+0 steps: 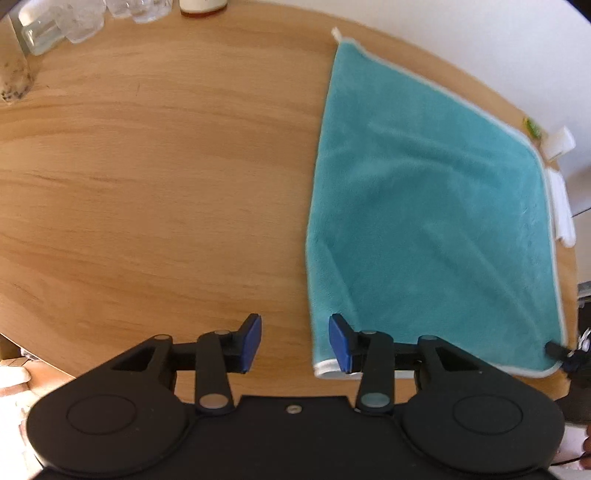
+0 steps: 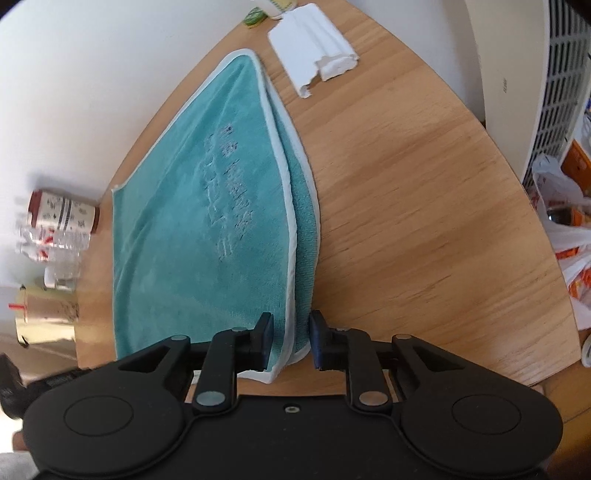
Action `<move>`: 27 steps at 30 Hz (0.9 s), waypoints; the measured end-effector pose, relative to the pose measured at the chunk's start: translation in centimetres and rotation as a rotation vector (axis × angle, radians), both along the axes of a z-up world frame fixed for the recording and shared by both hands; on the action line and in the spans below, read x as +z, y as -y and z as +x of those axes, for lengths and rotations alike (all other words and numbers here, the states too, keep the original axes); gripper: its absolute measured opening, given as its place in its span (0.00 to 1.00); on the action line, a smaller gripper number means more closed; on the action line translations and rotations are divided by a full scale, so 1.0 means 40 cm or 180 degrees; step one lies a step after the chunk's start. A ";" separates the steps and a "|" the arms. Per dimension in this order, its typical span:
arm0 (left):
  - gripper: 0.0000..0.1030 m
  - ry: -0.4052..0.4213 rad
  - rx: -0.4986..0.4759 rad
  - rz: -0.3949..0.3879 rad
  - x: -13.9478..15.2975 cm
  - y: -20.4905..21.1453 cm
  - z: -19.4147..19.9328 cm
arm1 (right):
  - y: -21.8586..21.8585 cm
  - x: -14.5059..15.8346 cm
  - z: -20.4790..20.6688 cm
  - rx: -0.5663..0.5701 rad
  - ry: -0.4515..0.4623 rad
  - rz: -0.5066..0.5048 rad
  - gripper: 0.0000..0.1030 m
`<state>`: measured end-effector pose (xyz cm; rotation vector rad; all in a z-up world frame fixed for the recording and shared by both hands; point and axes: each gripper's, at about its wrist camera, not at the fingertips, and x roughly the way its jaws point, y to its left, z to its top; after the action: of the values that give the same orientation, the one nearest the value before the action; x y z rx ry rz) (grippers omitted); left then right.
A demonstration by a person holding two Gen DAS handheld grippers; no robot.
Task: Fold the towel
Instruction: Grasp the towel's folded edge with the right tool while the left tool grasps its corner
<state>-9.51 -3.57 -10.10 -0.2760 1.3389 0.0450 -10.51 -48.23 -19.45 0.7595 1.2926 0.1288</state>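
Teal plush towel (image 1: 424, 206), white-bound at the edges, lying flat on the right part of the wooden desk (image 1: 147, 184), already doubled over once: two stacked hems showing along its right side in the right wrist view, upper layer slightly short of the lower. Faint embossed lettering across the top face. Small white loop at the far corner.

Soft and light, by the look; limp, no stiffness to carry a crease, so likely to sag and drag if lifted by one point only. Pile probably grippy enough against rubber pads, little risk of slipping. Best taken at the near corners, pinching both layers through the bound hem, so that the layers travel together and do not shear apart.

Left tool (image 1: 294, 341) spread wide, holding nothing, hovering at the towel's near left corner; right blue pad over the cloth edge, left pad over bare wood. Right tool (image 2: 291, 341) partly apart, straddling the near right corner where the doubled hems meet, cloth between the pads but not visibly clamped.

Glass jars (image 1: 62, 22) far left on the desk, white paper wrap (image 2: 314, 51) far right beside the towel, well clear of a next fold.
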 end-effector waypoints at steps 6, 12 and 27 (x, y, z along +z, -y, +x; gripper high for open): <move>0.40 -0.0215 -0.0127 -0.0043 -0.030 0.015 0.011 | 0.005 -0.007 0.003 -0.0074 -0.0028 0.0107 0.23; 0.39 -0.0407 -0.0033 -0.0239 -0.069 0.003 0.006 | -0.004 -0.008 0.008 -0.0087 -0.0008 0.0125 0.23; 0.08 -0.0418 0.0086 -0.0409 -0.039 -0.016 -0.017 | 0.028 0.035 0.036 0.0265 -0.0255 0.0265 0.07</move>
<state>-10.19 -2.94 -11.67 -0.4055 1.4713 -0.0003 -9.05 -49.35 -18.05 0.7884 1.4025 0.2222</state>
